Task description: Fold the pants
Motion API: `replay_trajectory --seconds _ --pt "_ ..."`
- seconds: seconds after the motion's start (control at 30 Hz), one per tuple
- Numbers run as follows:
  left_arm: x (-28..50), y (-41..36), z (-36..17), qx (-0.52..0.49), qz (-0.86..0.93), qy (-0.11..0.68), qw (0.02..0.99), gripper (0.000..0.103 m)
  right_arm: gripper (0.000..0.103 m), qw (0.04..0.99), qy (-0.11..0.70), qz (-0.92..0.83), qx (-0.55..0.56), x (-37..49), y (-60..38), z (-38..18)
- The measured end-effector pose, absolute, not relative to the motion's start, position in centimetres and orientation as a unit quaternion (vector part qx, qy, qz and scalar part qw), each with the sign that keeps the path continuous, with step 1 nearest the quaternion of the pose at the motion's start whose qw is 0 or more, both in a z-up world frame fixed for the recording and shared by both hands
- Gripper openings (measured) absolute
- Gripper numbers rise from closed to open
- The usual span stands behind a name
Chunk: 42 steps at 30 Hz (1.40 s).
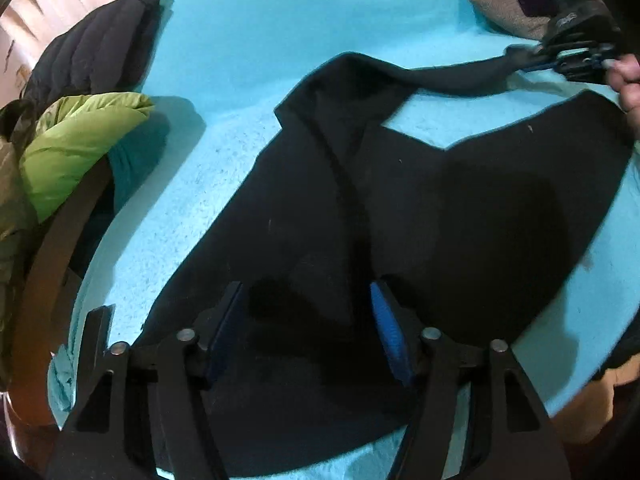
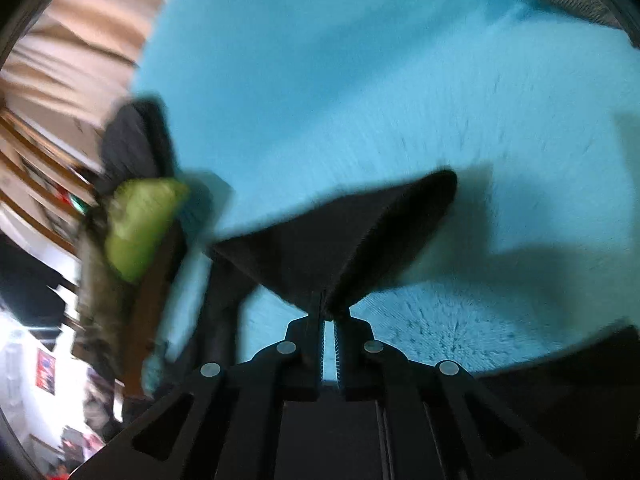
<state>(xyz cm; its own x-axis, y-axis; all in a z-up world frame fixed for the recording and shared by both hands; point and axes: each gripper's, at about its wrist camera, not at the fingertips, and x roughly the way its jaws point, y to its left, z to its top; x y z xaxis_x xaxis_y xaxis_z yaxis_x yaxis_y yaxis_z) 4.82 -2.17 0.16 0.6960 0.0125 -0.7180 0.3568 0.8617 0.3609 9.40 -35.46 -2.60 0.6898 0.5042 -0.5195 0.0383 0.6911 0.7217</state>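
Black pants [image 1: 400, 200] lie spread on a turquoise fleece blanket [image 1: 280, 20]. In the left wrist view my left gripper [image 1: 308, 312] hovers low over the wide part of the pants. Its jaws stand apart, with flat dark cloth lying between the blue pads [image 1: 390, 320] and no pinch visible. One narrow leg stretches to the upper right, where my right gripper [image 1: 532, 56] holds its end. In the blurred right wrist view the right gripper [image 2: 326, 304] is shut on that black leg end [image 2: 340, 236], which fans out lifted above the blanket.
A lime-green puffy jacket [image 1: 84, 148] and a black quilted one [image 1: 100, 48] are heaped at the left edge beside a curved wooden chair back [image 1: 52, 260]. A grey-brown blanket [image 1: 500, 4] lies at the far right. A person's hand [image 1: 628, 80] grips the right tool.
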Motion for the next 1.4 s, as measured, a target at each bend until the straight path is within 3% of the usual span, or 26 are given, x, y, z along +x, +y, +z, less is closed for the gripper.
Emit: replay_trajectory --seconds 0.07,0.1,0.4,0.73,0.83,0.87,0.93,0.97,1.1,1.27,1.4 --pt "5.8 -1.0 0.5 0.222 -0.058 0.389 0.892 0.013 0.003 0.841 0.326 0.158 0.401 6.9 -37.2 -1.4" --pt "6.1 -0.1 0.7 0.203 -0.045 0.393 0.896 0.009 0.003 0.841 0.303 0.169 0.416 5.4 -38.1 -0.8" --pt "10.4 10.0 5.7 -0.004 0.063 0.338 0.939 0.008 0.003 0.829 0.196 0.273 0.447 -4.5 -42.1 2.0" --pt "17.1 10.5 3.1 -0.034 0.088 0.359 0.929 0.008 0.003 0.809 0.238 0.201 0.498 2.5 -42.5 -1.3" --pt "18.4 10.8 2.7 -0.045 0.085 0.363 0.927 0.009 0.015 0.833 0.234 0.161 0.474 5.3 -41.3 -1.6" --pt "18.8 11.2 2.7 -0.054 0.084 0.360 0.928 0.012 0.040 0.851 0.225 0.138 0.455 6.1 -41.0 -1.3" --pt "19.2 12.5 2.8 -0.080 0.092 0.361 0.924 0.030 0.066 0.862 0.216 0.122 0.443 6.8 -40.6 -1.4" --pt "19.0 13.0 3.0 -0.091 0.095 0.356 0.925 0.037 0.066 0.861 0.209 0.117 0.448 6.7 -40.6 -1.5" --pt "16.9 16.2 4.2 -0.153 0.111 0.325 0.927 0.047 0.066 0.860 0.195 0.126 0.453 5.7 -41.4 -0.9" --pt "14.7 17.6 4.7 -0.210 0.065 0.312 0.924 0.047 0.063 0.865 0.249 0.088 0.426 5.6 -42.4 -1.5" --pt "15.6 13.6 4.6 -0.162 -0.043 0.339 0.926 0.047 0.057 0.846 0.301 0.118 0.423 6.8 -41.2 -3.0"
